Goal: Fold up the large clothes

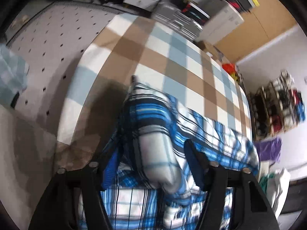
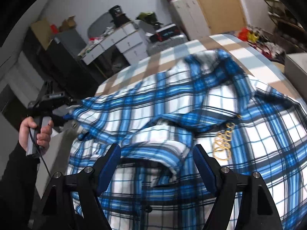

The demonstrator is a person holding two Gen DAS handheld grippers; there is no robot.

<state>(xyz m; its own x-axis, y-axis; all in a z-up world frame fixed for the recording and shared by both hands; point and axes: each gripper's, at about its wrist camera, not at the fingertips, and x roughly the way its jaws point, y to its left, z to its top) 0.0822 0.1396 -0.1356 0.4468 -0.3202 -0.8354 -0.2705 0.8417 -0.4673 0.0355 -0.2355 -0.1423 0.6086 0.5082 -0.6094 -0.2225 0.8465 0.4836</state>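
Right claw (image 2: pixel 156 164) in close, jaws spread wide over a rumpled fold of the blue plaid shirt (image 2: pixel 191 103), pads touching nothing. The shirt sprawls across the bed (image 2: pixel 230 40) with its tan, white and pale-blue checked cover, gold lettering (image 2: pixel 224 143) showing near the collar. Over on the left wrist view, the left claw (image 1: pixel 153 164) straddles a bunched ridge of the same shirt (image 1: pixel 153 134); whether its pads are pinching the cloth, I cannot tell through the blur. Further off, the person's hand (image 2: pixel 36 132) holds the left handle, with white drawers (image 2: pixel 122 42) by the wall.
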